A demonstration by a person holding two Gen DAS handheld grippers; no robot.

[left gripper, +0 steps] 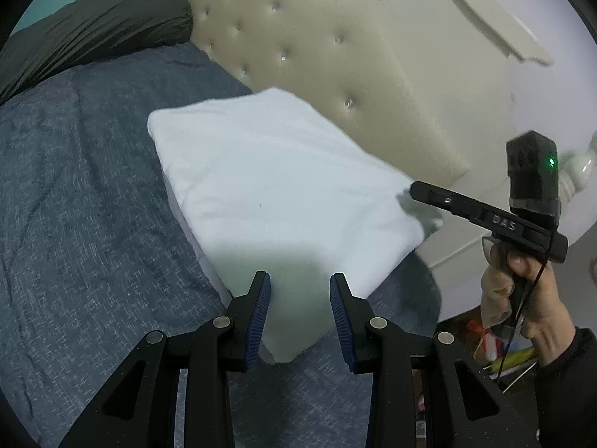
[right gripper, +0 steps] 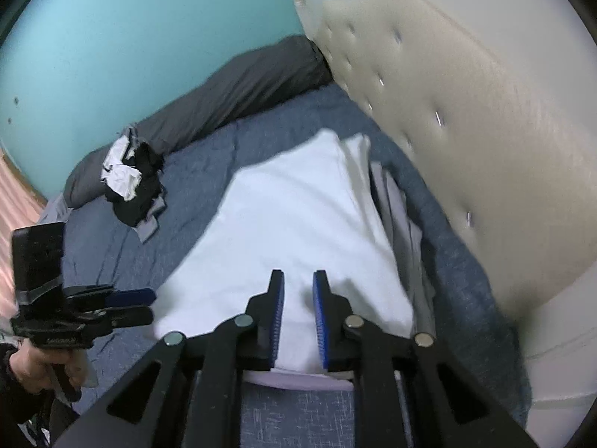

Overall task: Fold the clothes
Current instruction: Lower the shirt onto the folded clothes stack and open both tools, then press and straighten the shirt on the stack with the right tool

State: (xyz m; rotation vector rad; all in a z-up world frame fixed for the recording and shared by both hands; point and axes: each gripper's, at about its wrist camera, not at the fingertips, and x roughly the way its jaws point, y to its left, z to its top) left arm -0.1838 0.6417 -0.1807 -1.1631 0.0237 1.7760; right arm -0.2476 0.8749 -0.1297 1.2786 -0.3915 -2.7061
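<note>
A folded white garment (left gripper: 276,171) (right gripper: 291,216) lies on the blue bedspread (left gripper: 74,186) (right gripper: 209,156), close to the headboard. It rests on top of folded pale grey clothes (right gripper: 403,216). My left gripper (left gripper: 298,274) (right gripper: 151,304) hovers over the garment's near corner, open, with no cloth pinched. My right gripper (right gripper: 298,272) (left gripper: 412,188) sits over the opposite edge. Its jaws stand a narrow gap apart with flat white cloth showing below them. A crumpled pile of black, white and grey clothes (right gripper: 130,175) lies further back on the bed.
A cream tufted headboard (left gripper: 335,56) (right gripper: 466,112) rises right behind the stack. A dark grey pillow (left gripper: 93,30) (right gripper: 231,89) lies along the teal wall. A person's hands (left gripper: 537,298) (right gripper: 30,369) hold both grippers. Colourful clutter (left gripper: 496,347) lies on the floor beside the bed.
</note>
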